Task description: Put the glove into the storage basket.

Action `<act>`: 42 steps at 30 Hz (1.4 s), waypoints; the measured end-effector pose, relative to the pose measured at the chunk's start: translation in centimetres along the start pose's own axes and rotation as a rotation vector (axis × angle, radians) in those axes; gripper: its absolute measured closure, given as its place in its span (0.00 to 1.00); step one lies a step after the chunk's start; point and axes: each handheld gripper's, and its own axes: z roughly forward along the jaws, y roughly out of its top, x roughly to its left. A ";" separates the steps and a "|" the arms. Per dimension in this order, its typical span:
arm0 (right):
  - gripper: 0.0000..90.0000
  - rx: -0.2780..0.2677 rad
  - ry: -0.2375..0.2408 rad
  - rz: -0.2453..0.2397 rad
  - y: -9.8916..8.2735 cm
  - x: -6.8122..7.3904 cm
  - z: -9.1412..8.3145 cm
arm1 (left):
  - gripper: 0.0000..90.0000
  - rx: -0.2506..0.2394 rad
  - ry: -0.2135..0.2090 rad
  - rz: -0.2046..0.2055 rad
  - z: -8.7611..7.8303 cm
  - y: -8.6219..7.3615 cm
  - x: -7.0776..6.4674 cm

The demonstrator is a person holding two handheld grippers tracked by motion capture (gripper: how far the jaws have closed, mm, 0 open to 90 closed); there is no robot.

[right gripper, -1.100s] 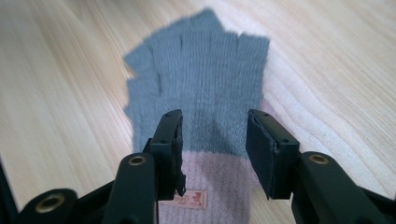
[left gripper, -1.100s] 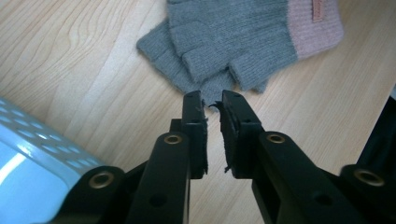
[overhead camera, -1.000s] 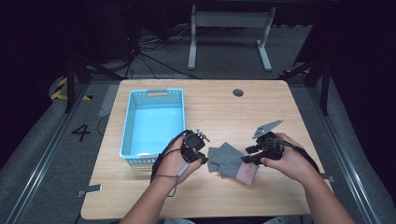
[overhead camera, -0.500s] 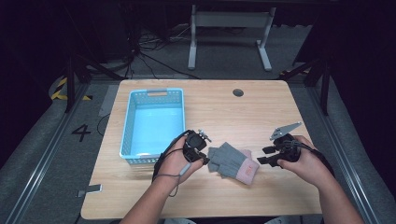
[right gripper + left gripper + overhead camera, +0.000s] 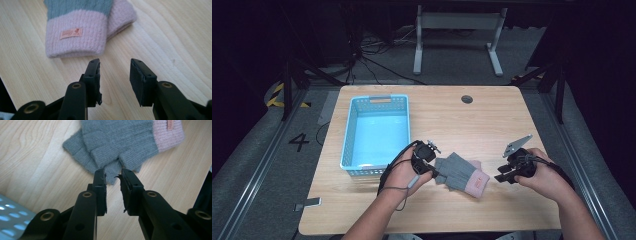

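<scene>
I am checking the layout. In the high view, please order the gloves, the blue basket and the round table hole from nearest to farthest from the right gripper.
From the right gripper:
1. Gloves, just to its left.
2. Round table hole, toward the far edge.
3. Blue basket, far left.

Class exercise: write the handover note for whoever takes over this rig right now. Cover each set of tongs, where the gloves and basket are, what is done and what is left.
Left tongs: slightly apart at the finger ends of the grey gloves; grip not confirmed.
Right tongs: open, nothing between them, jaws just closing partway, short of the pink cuffs.
Gloves: stacked as a pair on the table, right of the blue basket.
Done: gloves laid together.
Left: probably lift the pair into the basket, which looks empty.
</scene>
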 end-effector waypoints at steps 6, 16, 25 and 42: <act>0.68 0.027 0.014 -0.042 0.3 0.6 1.1 | 0.83 0.001 -0.005 0.029 0.9 0.0 0.1; 0.72 0.026 0.018 -0.057 0.7 1.1 2.6 | 0.82 -0.001 -0.008 0.032 2.0 0.1 0.2; 0.79 0.036 0.026 -0.071 0.8 1.2 3.2 | 0.76 0.016 0.013 0.043 3.4 0.2 0.4; 0.80 0.026 0.035 -0.065 0.8 1.3 3.4 | 0.75 0.016 0.030 0.001 4.6 0.2 0.8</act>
